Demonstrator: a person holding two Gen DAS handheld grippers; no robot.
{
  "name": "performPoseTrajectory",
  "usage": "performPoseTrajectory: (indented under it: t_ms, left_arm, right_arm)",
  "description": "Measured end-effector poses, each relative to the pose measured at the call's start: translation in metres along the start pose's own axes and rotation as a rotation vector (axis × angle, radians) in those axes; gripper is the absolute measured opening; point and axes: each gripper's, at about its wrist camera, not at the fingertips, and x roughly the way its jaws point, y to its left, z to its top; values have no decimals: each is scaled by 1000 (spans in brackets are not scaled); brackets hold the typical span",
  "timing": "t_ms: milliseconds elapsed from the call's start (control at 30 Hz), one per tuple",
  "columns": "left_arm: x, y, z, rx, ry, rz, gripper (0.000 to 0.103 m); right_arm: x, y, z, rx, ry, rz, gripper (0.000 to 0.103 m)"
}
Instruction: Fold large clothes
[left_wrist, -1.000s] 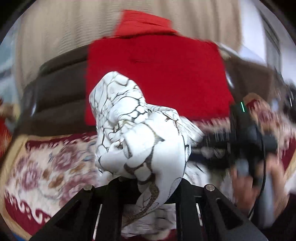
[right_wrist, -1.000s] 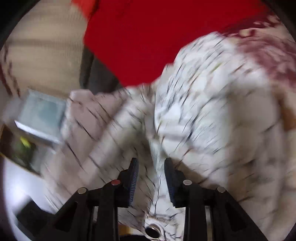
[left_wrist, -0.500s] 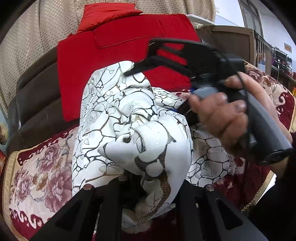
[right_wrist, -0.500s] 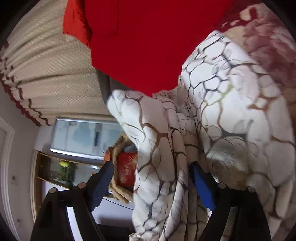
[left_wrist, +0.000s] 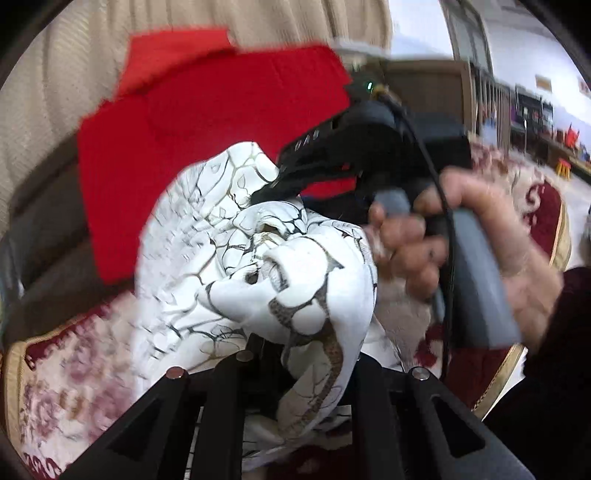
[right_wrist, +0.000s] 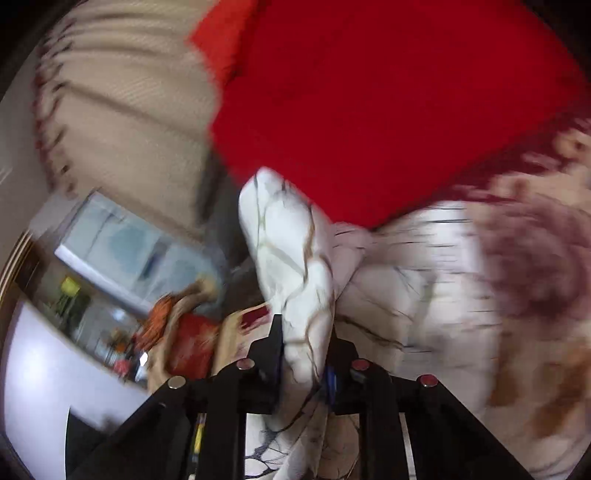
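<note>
Right wrist view: the right gripper (right_wrist: 304, 354), wide open a moment ago, is closing on a fold of the white patterned garment (right_wrist: 291, 258) before the red cushion (right_wrist: 369, 103), seemingly pinched; the left gripper (left_wrist: 295, 354) stays clamped, so 2 grips allow spreading.

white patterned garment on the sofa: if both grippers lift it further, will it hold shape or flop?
Likely floppy: the white patterned garment bunches and drapes over the left gripper. Probably light, since a thin fold stands between the closing jaws of the right gripper. The loose part would likely sag and drag on the floral cover.
</note>
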Motion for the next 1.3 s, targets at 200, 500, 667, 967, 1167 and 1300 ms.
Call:
performPoseTrajectory:
  t_ms: [200, 500, 667, 967, 1167, 1300]
  left_arm:
    - [23, -23, -19, 56, 10, 4, 18]
    - [24, -11, -27, 56, 0, -34, 19]
    - [23, -3, -34, 38, -40, -60, 19]
    - [20, -21, -47, 157, -92, -21, 29]
    - [-24, -28, -65, 258, -118, -104, 60]
    - [-60, 3, -72, 160, -141, -125, 60]
  right_arm:
    - [-3, -60, 7, 161, 34, -61, 11]
    - [-49, 11, 11, -108, -160, -33, 15]
    - [-14, 55, 18, -343, -45, -124, 15]
    - [95, -21, 28, -166, 254, -376, 8]
    - [79, -37, 28, -135, 216, -296, 1]
    - [50, -8, 16, -219, 173, -323, 9]
